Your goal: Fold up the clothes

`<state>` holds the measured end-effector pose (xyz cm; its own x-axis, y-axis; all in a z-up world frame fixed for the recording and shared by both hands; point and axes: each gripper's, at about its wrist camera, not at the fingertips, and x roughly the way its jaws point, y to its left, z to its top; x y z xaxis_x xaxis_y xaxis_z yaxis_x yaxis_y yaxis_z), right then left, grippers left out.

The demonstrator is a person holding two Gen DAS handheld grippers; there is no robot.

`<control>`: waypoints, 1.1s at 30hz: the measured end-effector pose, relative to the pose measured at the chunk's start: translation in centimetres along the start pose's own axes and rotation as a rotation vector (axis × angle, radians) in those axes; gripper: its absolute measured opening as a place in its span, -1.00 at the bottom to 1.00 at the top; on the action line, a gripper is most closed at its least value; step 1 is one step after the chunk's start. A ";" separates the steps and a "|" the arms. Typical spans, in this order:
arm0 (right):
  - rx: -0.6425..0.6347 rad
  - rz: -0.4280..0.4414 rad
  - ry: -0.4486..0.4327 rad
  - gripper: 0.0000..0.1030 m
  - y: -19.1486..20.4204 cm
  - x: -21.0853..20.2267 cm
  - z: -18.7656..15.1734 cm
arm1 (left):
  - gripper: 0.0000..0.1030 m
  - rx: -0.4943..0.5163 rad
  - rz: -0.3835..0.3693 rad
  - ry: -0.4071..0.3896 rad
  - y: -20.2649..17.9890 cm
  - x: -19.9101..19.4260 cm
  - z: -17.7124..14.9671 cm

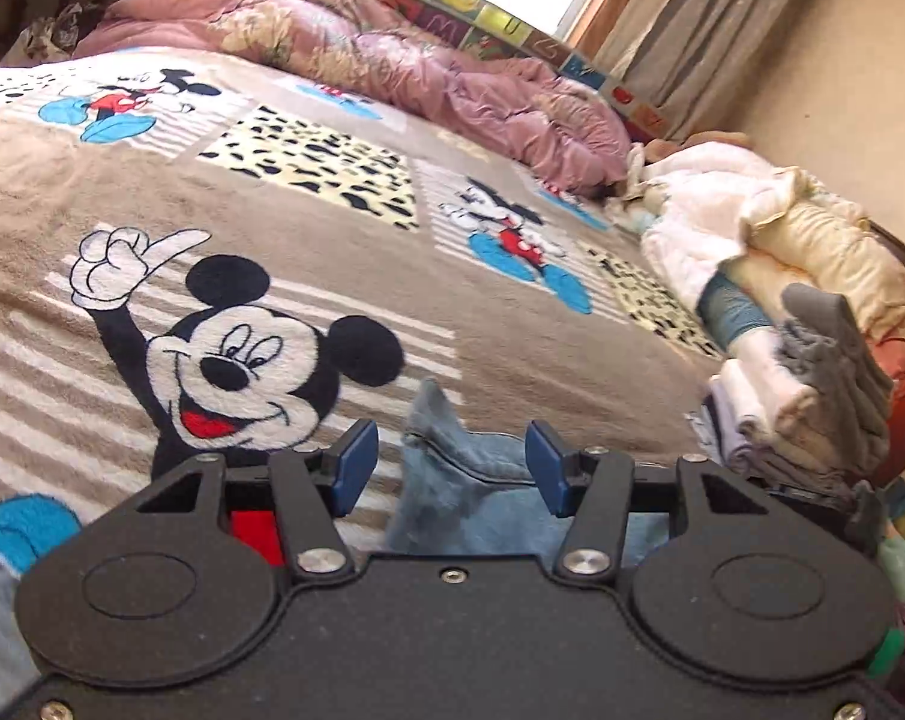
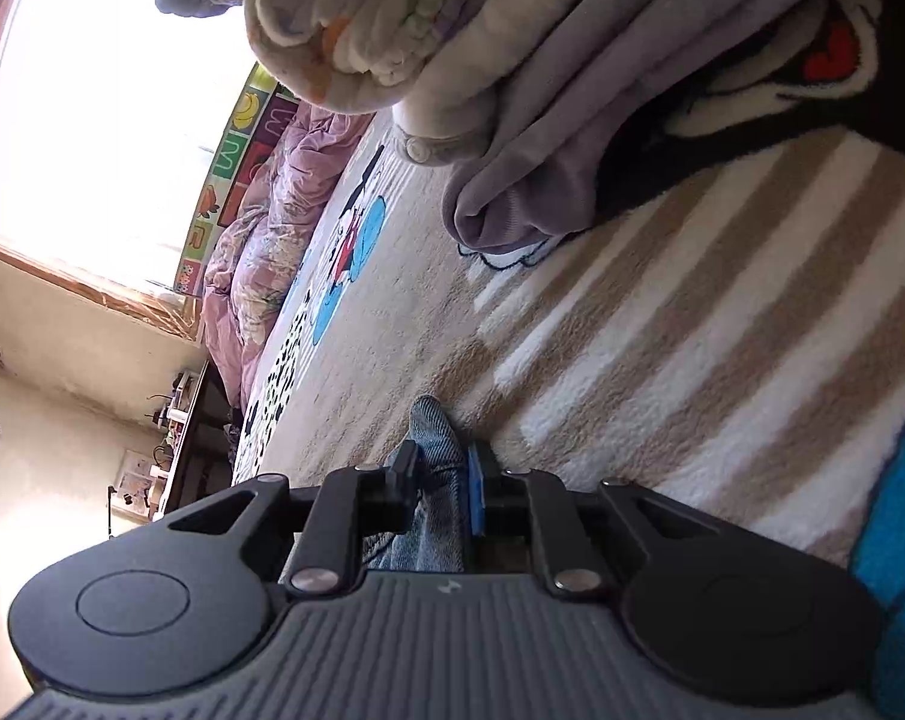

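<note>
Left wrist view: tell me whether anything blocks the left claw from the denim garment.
Nothing visible does. The denim garment lies directly between the open pads of the left claw, not pressed by them. The folded pile sits off to the side on the blanket.

Right gripper (image 2: 443, 483) at lower centre of frame, jaws nearly closed on a strip of blue denim garment (image 2: 431, 480), fabric poking out beyond the fingertips. Beneath, striped beige-and-white cartoon blanket (image 2: 662, 360) filling the right half. Upper right: folded lilac-grey cloth (image 2: 572, 150) resting on the blanket, cream fleece roll (image 2: 344, 18) beside it at top centre. Crumpled pink quilt (image 2: 254, 252) left of centre, bright window (image 2: 92, 108) at upper left.
</note>
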<state>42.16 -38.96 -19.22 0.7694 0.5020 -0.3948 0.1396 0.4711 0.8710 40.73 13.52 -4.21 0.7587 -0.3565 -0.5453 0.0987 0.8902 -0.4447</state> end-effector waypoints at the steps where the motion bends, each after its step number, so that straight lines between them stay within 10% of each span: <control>1: 0.001 0.009 -0.002 -0.70 -0.1 -0.1 0.0 | -0.05 -0.017 -0.003 0.024 0.7 1.6 0.3; 2: -0.002 0.015 -0.001 -0.70 -0.1 -0.2 0.0 | -0.10 -0.053 -0.027 0.053 1.5 3.1 0.4; 4: -0.011 0.034 0.013 -0.68 -0.1 -0.2 0.2 | -0.83 -0.228 -0.109 0.085 3.8 4.7 0.1; 8: -0.010 0.188 0.017 -0.70 -0.2 -0.9 0.8 | -0.86 -0.677 -0.290 0.088 9.8 6.3 -1.6; 13: -0.006 0.075 0.040 -0.83 -1.0 0.5 1.0 | -0.83 -0.847 -0.350 0.140 13.3 7.8 -3.5; 20: -0.023 0.067 0.046 -0.81 -0.3 0.4 1.1 | -0.73 -0.753 -0.251 0.155 12.4 5.5 -2.8; 23: -0.048 0.029 0.008 -0.61 1.2 -0.7 0.7 | -0.75 -0.556 -0.079 0.061 10.4 2.2 -1.8; 29: -0.302 0.068 -0.133 -0.54 4.9 -4.6 -0.4 | -0.74 -0.138 -0.113 -0.009 3.6 -0.2 -1.3; 32: -0.321 0.009 -0.003 -0.22 5.1 -1.5 -0.4 | -0.87 -0.224 -0.006 0.126 4.4 4.4 -2.2; 33: -0.272 -0.069 0.059 -0.40 3.9 0.1 -0.2 | -0.89 -0.309 -0.032 0.126 5.7 4.9 -2.5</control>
<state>42.69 -36.90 -15.92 0.7253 0.4997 -0.4735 0.0115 0.6789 0.7341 43.38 16.15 -11.24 0.6705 -0.4325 -0.6028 -0.0933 0.7569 -0.6468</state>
